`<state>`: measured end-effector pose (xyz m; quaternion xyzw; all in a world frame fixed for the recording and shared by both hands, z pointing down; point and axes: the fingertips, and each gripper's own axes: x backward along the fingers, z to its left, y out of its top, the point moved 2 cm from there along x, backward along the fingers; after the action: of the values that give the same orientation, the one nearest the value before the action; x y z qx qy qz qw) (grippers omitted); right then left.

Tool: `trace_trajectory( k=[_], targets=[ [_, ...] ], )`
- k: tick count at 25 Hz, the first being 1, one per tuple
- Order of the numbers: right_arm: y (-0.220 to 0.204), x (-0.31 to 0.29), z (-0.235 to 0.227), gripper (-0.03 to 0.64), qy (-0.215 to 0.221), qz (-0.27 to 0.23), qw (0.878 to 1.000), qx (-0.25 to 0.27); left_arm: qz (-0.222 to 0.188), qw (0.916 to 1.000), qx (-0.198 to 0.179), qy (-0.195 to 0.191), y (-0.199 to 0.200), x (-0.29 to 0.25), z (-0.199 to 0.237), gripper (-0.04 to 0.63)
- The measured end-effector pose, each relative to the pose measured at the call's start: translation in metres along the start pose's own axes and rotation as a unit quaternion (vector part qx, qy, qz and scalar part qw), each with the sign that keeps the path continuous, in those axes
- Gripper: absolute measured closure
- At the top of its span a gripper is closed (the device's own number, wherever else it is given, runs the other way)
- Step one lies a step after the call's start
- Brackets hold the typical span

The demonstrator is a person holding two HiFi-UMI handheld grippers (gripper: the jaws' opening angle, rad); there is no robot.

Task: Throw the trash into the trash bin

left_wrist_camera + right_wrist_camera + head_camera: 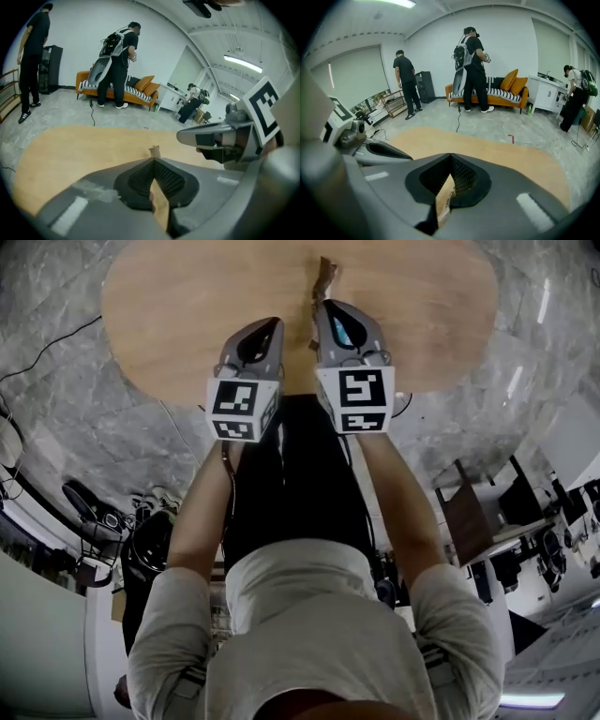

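A brown crumpled cardboard scrap [324, 282] sticks out just past the tips of the two grippers, over the oval wooden table [187, 306]. My right gripper [324, 306] is shut on a printed cardboard piece [444, 197] that fills the gap between its pads. My left gripper [277, 324] is beside it, with its jaws closed at the tip. A tan strip [159, 201] lies between its pads and a small brown end [154, 151] pokes up past the tip. No trash bin is in any view.
The tabletop carries nothing else. Past it are a grey marble floor [66, 418], an orange sofa [506, 91] and three people standing or bending [474, 70] [407, 79] [574, 93]. Cables and equipment [103, 521] lie on the floor by the person holding the grippers.
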<state>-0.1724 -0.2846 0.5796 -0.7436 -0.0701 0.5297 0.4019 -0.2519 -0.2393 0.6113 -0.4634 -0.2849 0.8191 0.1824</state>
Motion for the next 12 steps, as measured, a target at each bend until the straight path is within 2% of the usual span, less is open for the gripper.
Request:
trace_trajectory(
  k=[4, 8, 10, 12],
  targets=[
    [-0.019, -0.023, -0.017, 0.609, -0.006, 0.027, 1.000, -0.001, 0.027, 0.9995, 0.010, 0.010, -0.022, -0.018, 0.009, 0.577],
    [-0.044, -0.047, -0.036, 0.602, -0.025, 0.079, 0.996, -0.025, 0.030, 0.9994, 0.012, 0.015, -0.024, -0.027, 0.015, 0.577],
    [-0.053, -0.060, -0.041, 0.531, -0.023, 0.105, 0.994, -0.032, 0.032, 0.9992, 0.014, 0.018, -0.024, -0.028, 0.017, 0.577],
    [-0.059, -0.073, -0.046, 0.517, -0.022, 0.121, 0.992, -0.039, 0.036, 0.9990, 0.018, 0.022, -0.026, -0.029, 0.019, 0.577]
  ],
)
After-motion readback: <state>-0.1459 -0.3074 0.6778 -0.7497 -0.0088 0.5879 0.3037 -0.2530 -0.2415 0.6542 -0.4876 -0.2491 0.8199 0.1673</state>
